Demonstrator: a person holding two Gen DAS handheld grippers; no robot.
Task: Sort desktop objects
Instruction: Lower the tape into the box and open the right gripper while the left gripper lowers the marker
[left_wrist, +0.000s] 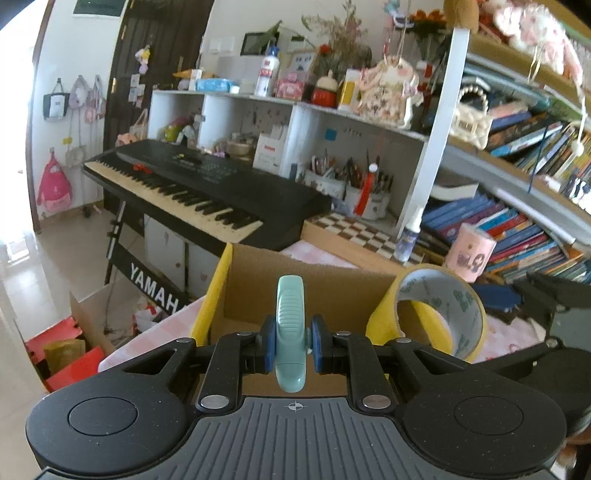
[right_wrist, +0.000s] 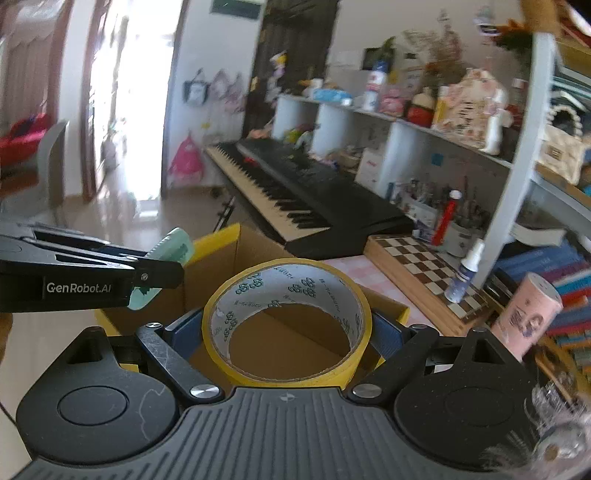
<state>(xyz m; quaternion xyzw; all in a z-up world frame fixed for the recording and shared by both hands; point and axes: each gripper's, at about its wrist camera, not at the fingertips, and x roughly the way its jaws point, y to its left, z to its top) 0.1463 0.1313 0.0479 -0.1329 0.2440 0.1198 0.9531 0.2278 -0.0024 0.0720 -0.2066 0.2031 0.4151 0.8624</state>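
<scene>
Cardboard box (left_wrist: 314, 291) below; left tool (left_wrist: 291, 345) pinches mint clip (left_wrist: 290, 325) lengthwise-forward; right tool (right_wrist: 286, 332) pinches tape roll (right_wrist: 286, 321).

The open cardboard box (right_wrist: 221, 266) at frame centre is unobstructed from above. Behind it the black keyboard (right_wrist: 306, 192) blocks; to the right the chessboard (right_wrist: 417, 266), spray bottle (right_wrist: 463, 273) and pink cylinder (right_wrist: 528, 317) crowd the passage.

Pink checked desk (left_wrist: 325, 258), cardboard box (left_wrist: 306, 291), chessboard (left_wrist: 358, 232), pink tin (left_wrist: 469, 254)
</scene>
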